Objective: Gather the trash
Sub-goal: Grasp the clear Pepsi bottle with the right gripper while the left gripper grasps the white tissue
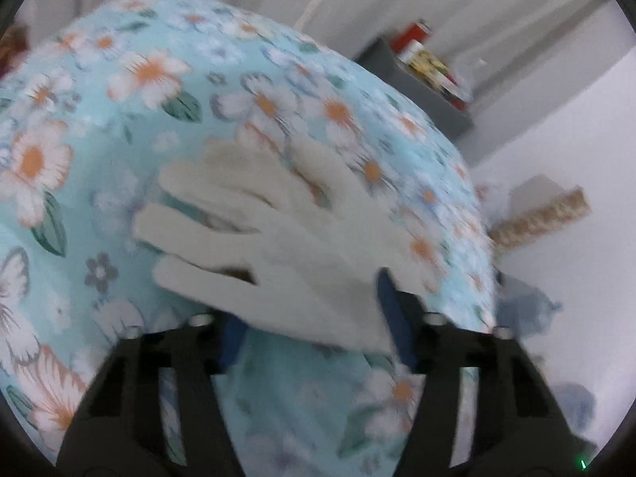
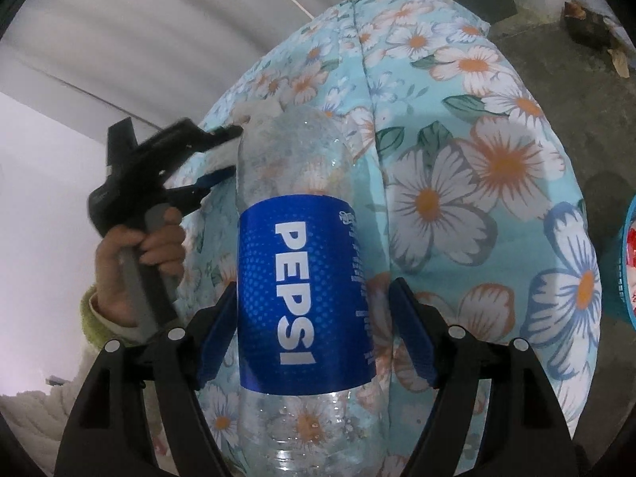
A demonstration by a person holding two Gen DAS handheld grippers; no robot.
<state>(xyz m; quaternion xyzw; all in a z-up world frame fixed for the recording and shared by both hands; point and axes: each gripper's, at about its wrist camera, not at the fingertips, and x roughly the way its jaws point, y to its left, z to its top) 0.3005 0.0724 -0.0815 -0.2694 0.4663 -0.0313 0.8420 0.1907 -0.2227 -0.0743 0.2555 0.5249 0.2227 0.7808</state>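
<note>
Your right gripper clamps the clear plastic Pepsi bottle with blue label, its long axis running straight ahead between the fingers. Your left gripper pinches the white knitted glove, fingers pointing left, over the floral turquoise cushion.

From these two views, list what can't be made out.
- Left wrist view: glove is motion-blurred; whether the left gripper pinches it is unclear.
- Right wrist view: bottle base is cut off by the bottom edge.
- Right wrist view: basket is cropped at the right edge.

Both wrist cameras look forward along their fingers, close over the shared floral bedding
</note>
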